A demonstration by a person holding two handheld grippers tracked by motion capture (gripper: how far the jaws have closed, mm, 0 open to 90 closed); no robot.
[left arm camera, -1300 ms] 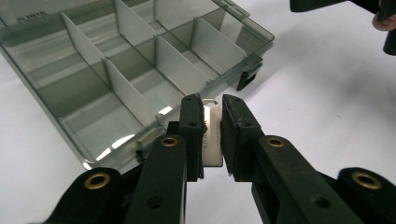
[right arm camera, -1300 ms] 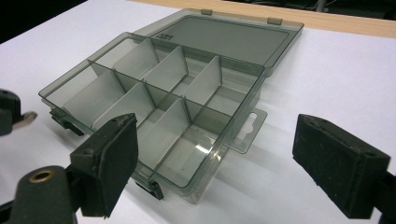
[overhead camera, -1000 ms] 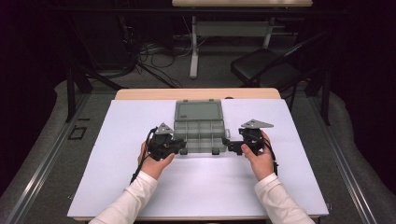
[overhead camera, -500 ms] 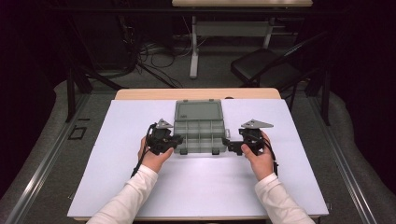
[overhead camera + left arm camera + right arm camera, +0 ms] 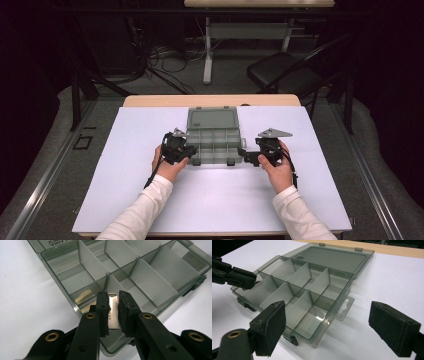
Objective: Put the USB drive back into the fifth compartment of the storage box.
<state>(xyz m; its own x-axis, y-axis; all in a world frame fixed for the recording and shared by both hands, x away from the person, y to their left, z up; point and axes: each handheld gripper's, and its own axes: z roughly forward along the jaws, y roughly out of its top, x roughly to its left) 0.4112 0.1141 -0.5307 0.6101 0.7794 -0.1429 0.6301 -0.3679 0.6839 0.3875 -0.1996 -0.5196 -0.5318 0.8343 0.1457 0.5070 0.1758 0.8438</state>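
We see the left gripper come lower into the open box than a second ago.

The white tabletop (image 5: 125, 190) carries the grey compartment box (image 5: 214, 142) near the middle of its far edge, lid open, where it stood before. Our right gripper (image 5: 248, 155) stays by the box's right side, jaws wide apart. Our left gripper (image 5: 113, 312) has dropped into a near corner compartment, jaws clamped on a small flat silver piece (image 5: 113, 315).

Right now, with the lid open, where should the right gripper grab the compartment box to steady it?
Probably the thin upright side wall beside the right gripper, from above: one jaw in the empty corner compartment, one outside. The flat hang tab lies too low to pinch. Left gripper is busy holding a white piece.
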